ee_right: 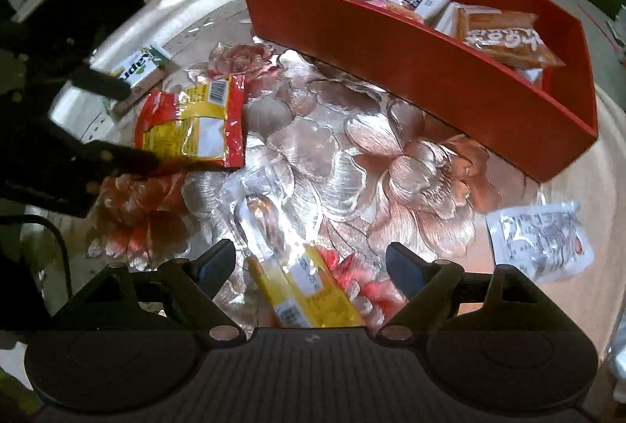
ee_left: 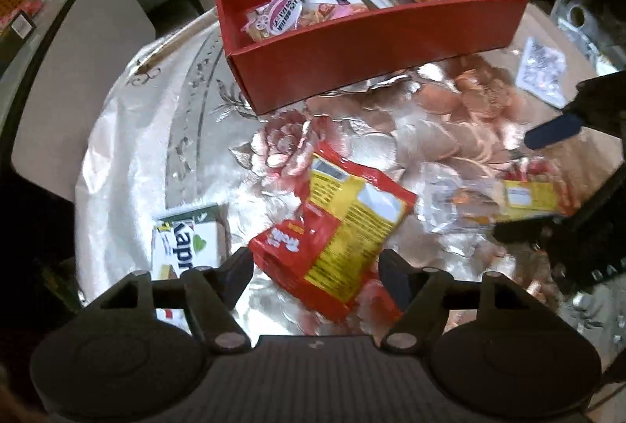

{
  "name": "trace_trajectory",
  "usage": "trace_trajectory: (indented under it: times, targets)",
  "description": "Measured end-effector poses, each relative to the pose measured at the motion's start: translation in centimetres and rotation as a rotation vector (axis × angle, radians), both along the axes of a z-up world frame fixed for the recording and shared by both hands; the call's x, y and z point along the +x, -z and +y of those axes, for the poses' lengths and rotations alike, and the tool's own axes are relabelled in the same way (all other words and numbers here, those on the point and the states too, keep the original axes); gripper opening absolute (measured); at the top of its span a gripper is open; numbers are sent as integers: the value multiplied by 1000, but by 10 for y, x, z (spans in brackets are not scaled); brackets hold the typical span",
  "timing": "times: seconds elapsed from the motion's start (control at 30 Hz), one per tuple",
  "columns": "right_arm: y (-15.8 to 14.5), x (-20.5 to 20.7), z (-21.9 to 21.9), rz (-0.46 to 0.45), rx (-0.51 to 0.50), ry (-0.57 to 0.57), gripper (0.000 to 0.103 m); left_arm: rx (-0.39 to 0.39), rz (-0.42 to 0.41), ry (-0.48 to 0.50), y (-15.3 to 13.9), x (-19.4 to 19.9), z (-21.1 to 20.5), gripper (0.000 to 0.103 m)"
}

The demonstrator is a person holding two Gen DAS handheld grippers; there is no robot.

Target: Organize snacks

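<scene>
A red-and-yellow snack packet [ee_left: 344, 223] lies on the flowered tablecloth between the fingers of my left gripper [ee_left: 317, 266], which is open around it and points steeply down. The right wrist view shows the same packet [ee_right: 191, 125] inside the left gripper [ee_right: 141, 127]. My right gripper [ee_right: 309, 258] hangs open over a clear packet with a yellow label [ee_right: 297, 286], and its pads stand apart from the packet. From the left wrist view this packet [ee_left: 508, 200] sits under the right gripper [ee_left: 512, 186]. Behind them stands a red box [ee_left: 371, 31] [ee_right: 391, 63] holding several snack packets.
A green-and-white carton [ee_left: 187, 247] [ee_right: 141, 69] lies to the left of the red-and-yellow packet. A silver packet [ee_left: 542, 71] [ee_right: 540, 243] rests near the table's right edge. The round table's shiny cloth [ee_right: 391, 168] drops off at the rim, with a chair back [ee_left: 78, 71] beyond.
</scene>
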State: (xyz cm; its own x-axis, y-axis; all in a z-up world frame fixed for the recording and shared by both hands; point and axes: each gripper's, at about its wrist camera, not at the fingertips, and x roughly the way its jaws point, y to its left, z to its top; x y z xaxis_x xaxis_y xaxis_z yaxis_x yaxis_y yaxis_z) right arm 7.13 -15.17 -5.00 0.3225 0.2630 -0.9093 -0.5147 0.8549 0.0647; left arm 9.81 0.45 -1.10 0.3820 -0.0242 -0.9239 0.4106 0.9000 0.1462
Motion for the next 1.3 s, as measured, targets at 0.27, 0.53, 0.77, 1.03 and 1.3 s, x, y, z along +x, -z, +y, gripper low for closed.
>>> trace_trajectory:
  times: [0.27,0.53,0.77,1.03,1.3]
  targets:
    - [12,0,-2,7,-5,-27,103,54,1,42,22,9,-18,67]
    - [9,-11,10,-42,-83,-32,65,-2,35,13,22,8,-8,54]
    - [8,-12,12,-49,-89,-33,54,16,-4,33,21,13,-14,69]
    - [4,-6,1,-10,-18,2,50,-26,7,41,20,22,-12,58]
    - [-13,-6,-12,-33,40,33,39,-44,8,-8,12,1,-12,19]
